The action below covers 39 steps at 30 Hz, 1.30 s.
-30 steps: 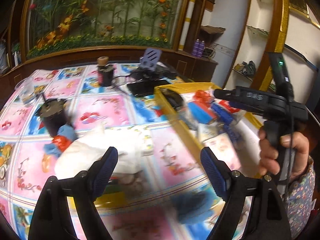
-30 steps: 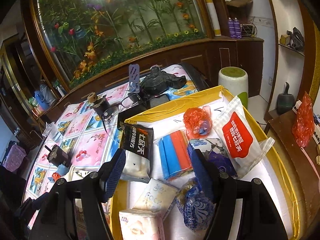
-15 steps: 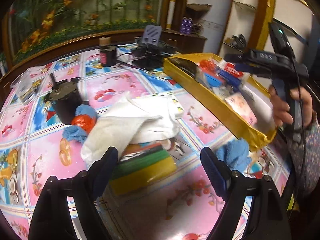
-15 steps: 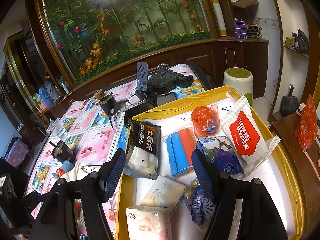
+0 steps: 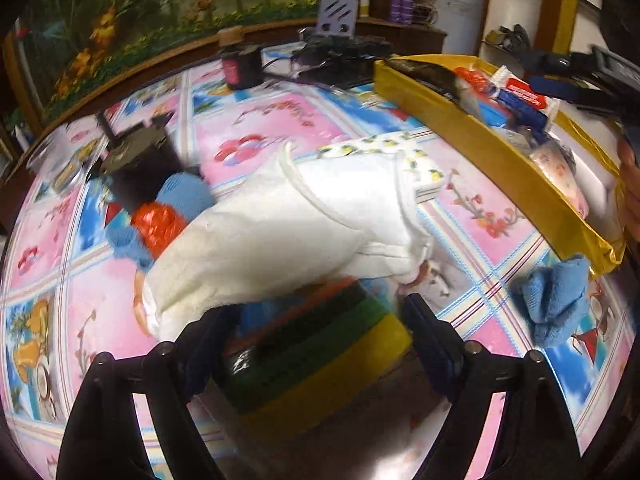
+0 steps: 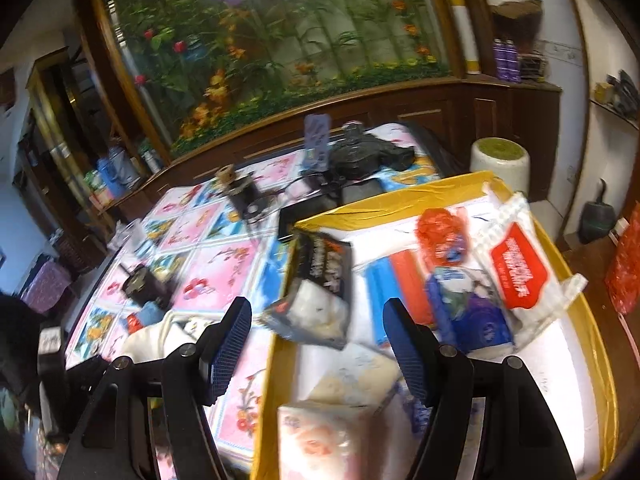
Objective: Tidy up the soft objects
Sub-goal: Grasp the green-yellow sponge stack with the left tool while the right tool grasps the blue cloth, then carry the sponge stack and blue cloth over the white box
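While our left gripper [image 5: 316, 344] stands spread around the sponges [image 5: 320, 356] under the towel [image 5: 280, 236] near the table's [image 5: 492, 216] front edge, our right gripper [image 6: 316, 344] hangs spread and empty above the box's [image 6: 404, 196] near-left corner.

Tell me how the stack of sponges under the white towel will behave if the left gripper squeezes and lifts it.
The stack of sponges will probably compress, since it looks like soft foam layers. It seems light for its bulk. The white towel draped over its far end looks floppy and would likely drag along or slide off. The layers may shear apart unless wrapped.
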### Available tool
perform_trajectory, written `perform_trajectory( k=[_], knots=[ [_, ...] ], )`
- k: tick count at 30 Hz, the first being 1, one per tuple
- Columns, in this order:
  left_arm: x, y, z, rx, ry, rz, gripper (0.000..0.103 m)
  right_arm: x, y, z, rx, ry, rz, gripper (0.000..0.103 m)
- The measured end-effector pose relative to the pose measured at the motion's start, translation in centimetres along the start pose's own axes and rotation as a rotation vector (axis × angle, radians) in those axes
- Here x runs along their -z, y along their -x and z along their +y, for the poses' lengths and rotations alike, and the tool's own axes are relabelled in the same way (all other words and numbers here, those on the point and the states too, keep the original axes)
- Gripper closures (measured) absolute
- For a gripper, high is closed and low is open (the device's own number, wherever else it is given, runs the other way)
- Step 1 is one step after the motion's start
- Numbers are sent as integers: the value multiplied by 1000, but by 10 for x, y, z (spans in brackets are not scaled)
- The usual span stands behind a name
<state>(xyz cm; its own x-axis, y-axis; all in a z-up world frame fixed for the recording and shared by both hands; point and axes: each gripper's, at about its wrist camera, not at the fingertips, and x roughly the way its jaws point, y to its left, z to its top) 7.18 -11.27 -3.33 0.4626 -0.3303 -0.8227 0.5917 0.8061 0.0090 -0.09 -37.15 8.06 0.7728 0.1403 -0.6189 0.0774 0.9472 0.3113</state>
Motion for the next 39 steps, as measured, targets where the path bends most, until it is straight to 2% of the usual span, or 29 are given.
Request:
perform_trajectory(
  k=[4, 5, 7, 11, 13, 17, 23, 24, 25, 26, 28, 31, 36, 39],
  knots=[
    [7, 5, 4, -1, -10, 10, 21, 10, 2, 35, -98, 153, 21, 30],
    [8, 7, 2, 3, -20, 8, 23, 15, 4, 45, -131, 203, 25, 29],
    [8, 9, -1, 26, -35, 3, 41, 27, 8, 67, -191, 303, 33, 26],
    [11, 14, -6, 38, -64, -1, 48, 57, 16, 96, -300, 483, 64, 26],
    [14, 15, -7, 43, -69, 0, 49, 71, 20, 103, -327, 546, 85, 26],
    [18, 19, -12, 34, -86, -1, 50, 100, 23, 112, -299, 692, 152, 26],
    [19, 19, -11, 26, -82, 1, 48, 113, 3, 110, -218, 774, 267, 26],
    [19, 19, -11, 23, -82, 0, 49, 116, -1, 111, -216, 789, 293, 30],
    [19, 20, -11, 19, -81, -2, 52, 120, -4, 113, -213, 805, 316, 51],
    [19, 20, -11, 18, -79, -3, 55, 126, -10, 115, -197, 831, 349, 63],
    [19, 22, -8, 19, -66, -9, 63, 128, -12, 118, -189, 840, 349, 67],
    [18, 30, 0, 49, -25, -41, 66, 114, -3, 121, -213, 796, 295, 68],
    [13, 36, -2, 62, -7, -79, 66, 58, 7, 120, -269, 544, 100, 68],
    [11, 38, -8, 74, 2, -95, 66, 31, -10, 115, -296, 367, 55, 68]
  ],
)
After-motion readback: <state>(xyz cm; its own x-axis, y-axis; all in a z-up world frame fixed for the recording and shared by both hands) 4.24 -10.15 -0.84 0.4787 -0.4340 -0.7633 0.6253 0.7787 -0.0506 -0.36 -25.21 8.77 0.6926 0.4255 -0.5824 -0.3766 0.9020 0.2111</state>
